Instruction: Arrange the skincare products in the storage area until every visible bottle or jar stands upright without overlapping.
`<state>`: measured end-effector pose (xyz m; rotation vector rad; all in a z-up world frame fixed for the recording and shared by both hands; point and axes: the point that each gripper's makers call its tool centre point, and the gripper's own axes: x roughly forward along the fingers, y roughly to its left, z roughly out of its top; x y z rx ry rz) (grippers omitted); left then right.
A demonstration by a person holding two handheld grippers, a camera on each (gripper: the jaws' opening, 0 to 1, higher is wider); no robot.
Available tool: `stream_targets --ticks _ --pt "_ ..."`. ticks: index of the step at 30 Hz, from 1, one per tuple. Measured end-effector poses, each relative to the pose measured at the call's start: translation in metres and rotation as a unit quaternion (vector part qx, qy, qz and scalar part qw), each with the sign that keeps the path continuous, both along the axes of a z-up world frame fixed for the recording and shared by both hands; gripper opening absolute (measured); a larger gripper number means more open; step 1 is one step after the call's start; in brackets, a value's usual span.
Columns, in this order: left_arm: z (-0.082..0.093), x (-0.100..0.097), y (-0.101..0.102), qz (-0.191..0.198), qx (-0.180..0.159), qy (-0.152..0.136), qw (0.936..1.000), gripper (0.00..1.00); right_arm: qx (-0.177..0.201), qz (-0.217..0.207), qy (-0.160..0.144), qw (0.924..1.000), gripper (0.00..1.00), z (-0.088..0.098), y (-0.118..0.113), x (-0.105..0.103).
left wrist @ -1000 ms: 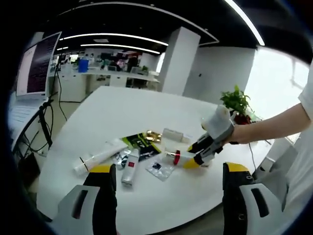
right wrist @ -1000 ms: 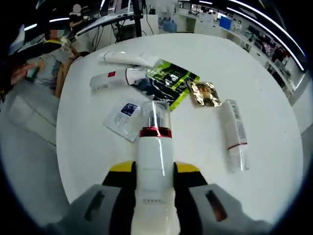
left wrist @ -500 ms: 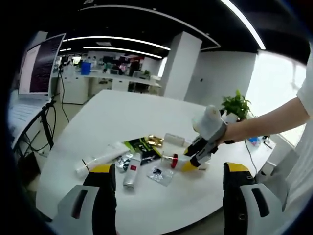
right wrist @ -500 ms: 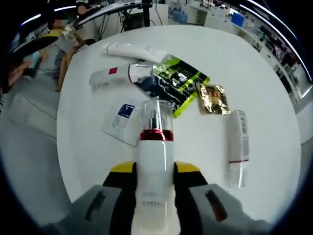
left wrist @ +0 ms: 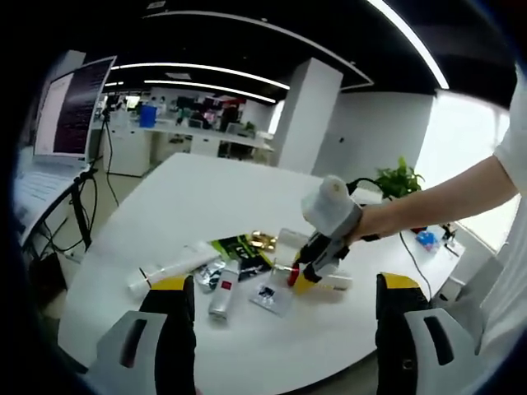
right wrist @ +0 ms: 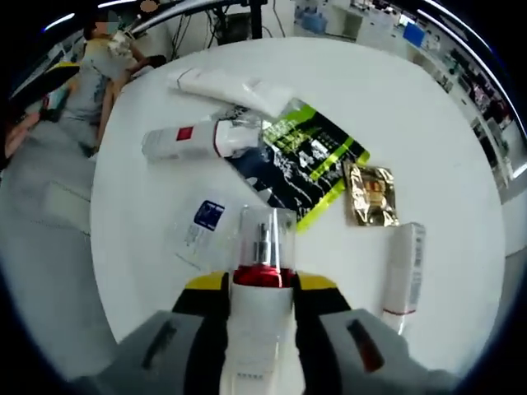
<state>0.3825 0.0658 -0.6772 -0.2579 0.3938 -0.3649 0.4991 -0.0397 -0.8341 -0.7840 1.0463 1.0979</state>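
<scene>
The white pump bottle [right wrist: 262,317] is pinched between the yellow-tipped jaws of the right gripper [right wrist: 260,290], and compared with a second ago it has been carried higher above the round white desk [right wrist: 428,123]; in the right gripper view its clear cap and red collar are now seen more steeply from above, over the clear sachet with a blue label [right wrist: 200,228]. In the left gripper view the right gripper [left wrist: 306,276] is seen raised off the desk, where a second ago it was low near the surface, with the bottle's red collar [left wrist: 291,275] pointing toward the sachets. The left gripper [left wrist: 278,290] is held back from the near edge, its jaws spread wide with nothing between them, as before.

Beyond the held bottle, a green and black packet [right wrist: 306,162] lies at the middle of the desk, with a gold sachet [right wrist: 372,192] just beside it. A white tube with a red band [right wrist: 401,276] lies flat toward the right edge. Farther off, a white tube with a red square label [right wrist: 191,140] is lying down, touching the packet's corner, and a plain white tube [right wrist: 230,84] lies near the far edge. The print on the labels is too small to be read.
</scene>
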Motion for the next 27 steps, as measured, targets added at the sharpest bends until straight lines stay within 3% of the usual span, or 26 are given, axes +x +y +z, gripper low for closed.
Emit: stream_targets --ticks 9,21,27 --pt "-0.003 0.0 0.0 -0.002 0.001 0.003 1.0 0.89 -0.018 -0.012 0.003 0.9998 0.29 0.0 -0.002 0.0" --pt "-0.004 -0.001 -0.004 -0.01 0.018 -0.002 0.9998 0.88 0.009 -0.024 -0.019 0.9995 0.29 0.004 -0.004 0.0" --pt "-0.004 -0.002 -0.009 -0.021 0.032 -0.004 0.9993 0.89 0.038 -0.059 -0.032 0.997 0.29 0.017 -0.012 0.009"
